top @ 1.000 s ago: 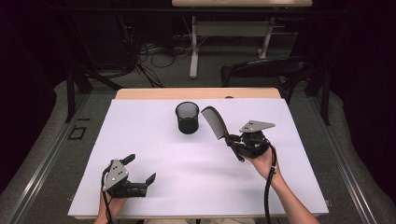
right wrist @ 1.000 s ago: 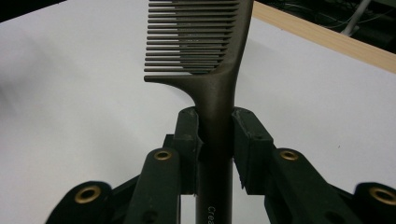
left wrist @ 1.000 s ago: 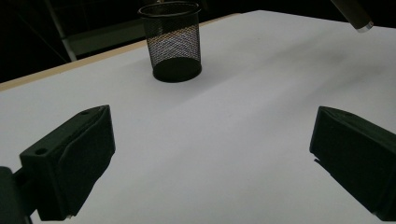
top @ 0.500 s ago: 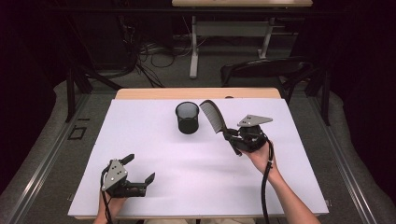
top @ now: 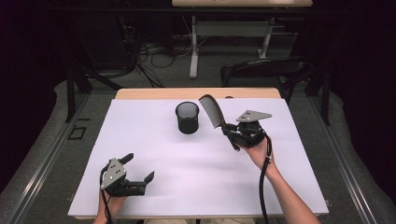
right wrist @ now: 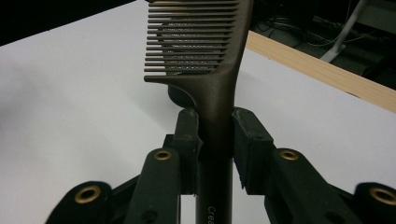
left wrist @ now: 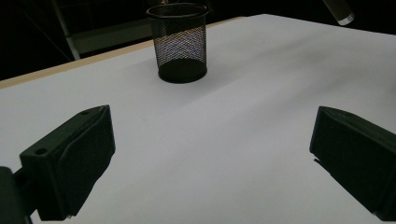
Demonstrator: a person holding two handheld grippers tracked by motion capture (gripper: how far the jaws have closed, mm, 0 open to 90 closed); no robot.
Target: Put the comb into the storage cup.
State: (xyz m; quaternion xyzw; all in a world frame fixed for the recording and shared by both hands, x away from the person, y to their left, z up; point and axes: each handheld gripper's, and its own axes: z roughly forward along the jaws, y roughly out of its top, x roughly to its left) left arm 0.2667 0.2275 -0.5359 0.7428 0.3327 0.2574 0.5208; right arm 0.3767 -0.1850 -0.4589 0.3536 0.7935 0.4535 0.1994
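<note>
A dark comb (top: 212, 111) (right wrist: 210, 70) rises tilted up and to the left from my right gripper (top: 230, 134) (right wrist: 215, 126), whose jaws are shut on its handle. The comb's toothed end hangs just right of a black mesh cup (top: 187, 117) (left wrist: 179, 42) standing upright at the back middle of the white table cover (top: 196, 172). In the right gripper view the cup's base peeks out behind the comb. My left gripper (top: 139, 170) (left wrist: 210, 154) rests near the front left of the table, open, nothing between its jaws, pointing toward the cup.
The wooden table edge (top: 196, 93) shows past the white cover at the back. A dark chair (top: 266, 70) stands behind the table on the right. Bare white surface lies between the two grippers.
My right gripper has carried the comb a little left and toward the back, nearer the mesh cup. The left gripper has stayed put.
</note>
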